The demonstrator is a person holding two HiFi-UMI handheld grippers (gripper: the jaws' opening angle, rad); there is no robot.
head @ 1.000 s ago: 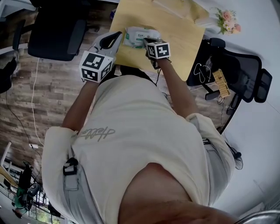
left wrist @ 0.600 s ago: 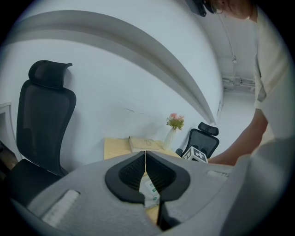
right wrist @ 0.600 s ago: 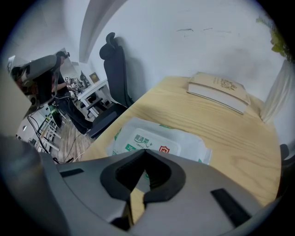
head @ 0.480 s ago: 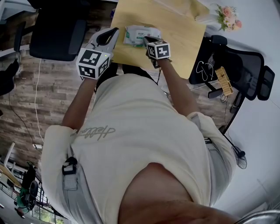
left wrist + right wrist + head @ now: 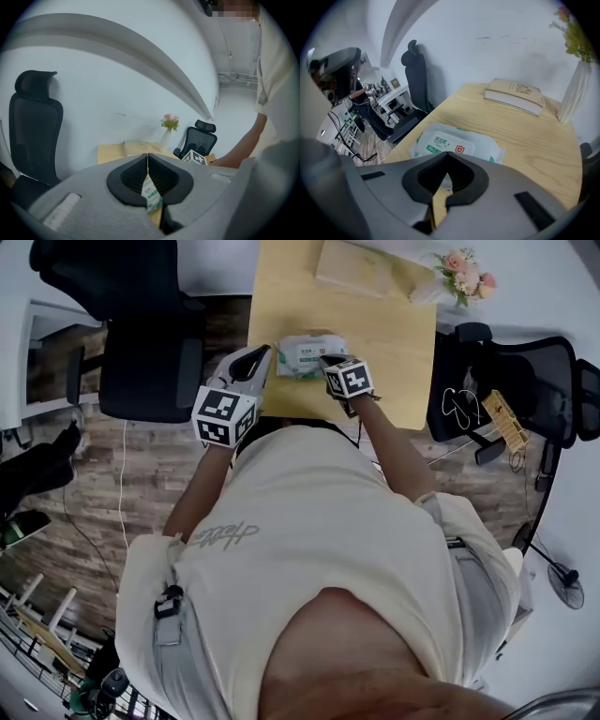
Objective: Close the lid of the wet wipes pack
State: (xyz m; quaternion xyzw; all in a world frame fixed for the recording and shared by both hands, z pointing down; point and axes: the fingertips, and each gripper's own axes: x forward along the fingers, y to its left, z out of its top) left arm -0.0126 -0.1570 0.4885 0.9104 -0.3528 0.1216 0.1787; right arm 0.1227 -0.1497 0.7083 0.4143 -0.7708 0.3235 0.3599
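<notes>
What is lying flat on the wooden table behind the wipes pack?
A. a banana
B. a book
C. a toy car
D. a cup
B: a closed book lies flat on the table beyond the wet wipes pack, near the white vase.

Head view high, looking steeply down, gripper views low and close, all sharing the table (image 5: 403, 352).
</notes>
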